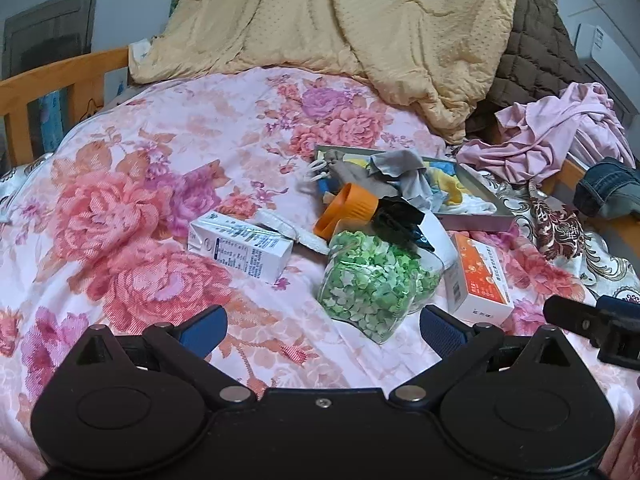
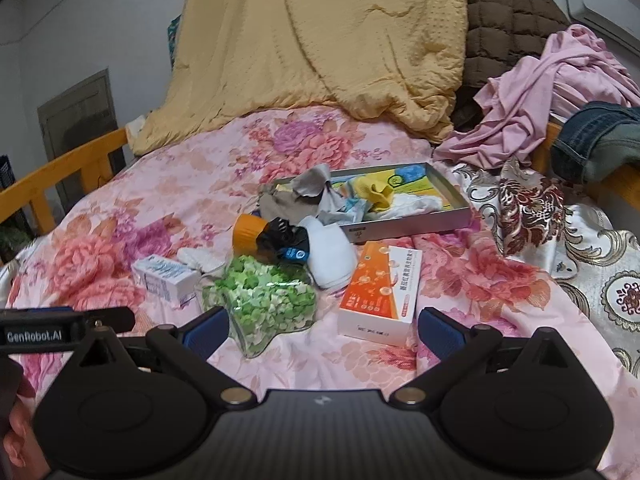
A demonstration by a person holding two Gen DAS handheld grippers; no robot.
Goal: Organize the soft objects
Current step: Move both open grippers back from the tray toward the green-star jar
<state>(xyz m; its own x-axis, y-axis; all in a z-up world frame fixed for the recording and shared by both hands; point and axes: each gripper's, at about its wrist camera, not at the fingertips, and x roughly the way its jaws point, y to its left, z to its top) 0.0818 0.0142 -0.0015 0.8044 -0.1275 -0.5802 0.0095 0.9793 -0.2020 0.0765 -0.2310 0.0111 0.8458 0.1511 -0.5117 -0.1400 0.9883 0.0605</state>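
Note:
A grey tray (image 1: 476, 222) (image 2: 416, 222) lies on the floral bed and holds several soft cloths: grey (image 1: 394, 164) (image 2: 310, 184), yellow (image 2: 380, 194) and white (image 2: 410, 202). In front of it lie a black cloth (image 1: 396, 220) (image 2: 282, 236) and a white soft piece (image 2: 332, 254). My left gripper (image 1: 322, 330) is open and empty, just short of a clear jar of green bits (image 1: 368, 284) (image 2: 264, 300). My right gripper (image 2: 322, 330) is open and empty, near an orange and white box (image 2: 378, 292) (image 1: 480, 280).
A white carton (image 1: 240, 246) (image 2: 164, 276), an orange lid (image 1: 346, 208) (image 2: 248, 234) and a white pad (image 1: 288, 230) lie by the jar. A yellow quilt (image 1: 340, 32), pink garment (image 1: 560, 128) (image 2: 552, 92) and jeans (image 2: 596, 140) pile up at the back and right. A wooden rail (image 1: 52, 80) is on the left.

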